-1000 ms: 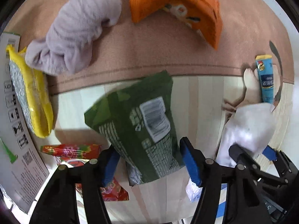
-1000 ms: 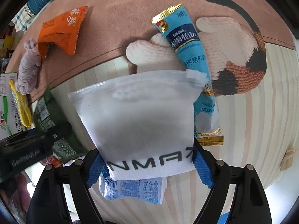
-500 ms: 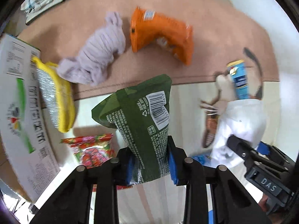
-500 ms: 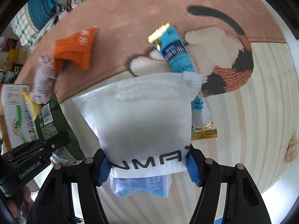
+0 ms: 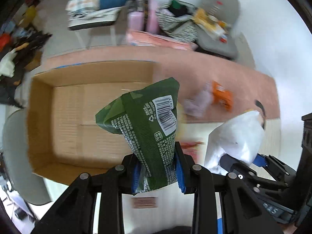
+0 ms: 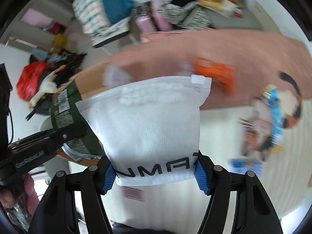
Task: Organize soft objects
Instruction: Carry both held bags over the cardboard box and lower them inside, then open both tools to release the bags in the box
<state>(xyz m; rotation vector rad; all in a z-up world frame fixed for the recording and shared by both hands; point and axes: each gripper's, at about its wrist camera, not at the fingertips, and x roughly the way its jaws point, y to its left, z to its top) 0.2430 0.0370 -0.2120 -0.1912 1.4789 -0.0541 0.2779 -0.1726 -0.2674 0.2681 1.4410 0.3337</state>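
My left gripper point(image 5: 159, 168) is shut on a green snack bag point(image 5: 148, 124) and holds it up in the air in front of an open cardboard box point(image 5: 39, 117). My right gripper point(image 6: 154, 172) is shut on a white zip pouch point(image 6: 148, 124) with black letters, also lifted. The pouch shows in the left wrist view point(image 5: 237, 136) to the right of the green bag. The green bag shows at the left of the right wrist view point(image 6: 66, 113).
On the pink rug point(image 5: 234, 81) lie an orange bag point(image 5: 222, 95) and a lilac cloth point(image 5: 197, 105). A blue tube point(image 6: 275, 115) lies on the cat-pattern mat. A red packet point(image 5: 190, 145) lies on the floor. Chairs and clutter stand behind the rug.
Both grippers have lifted their bags well off the floor and tilted up. The left gripper closed on the green bag a second ago. The cardboard box has come into full view.
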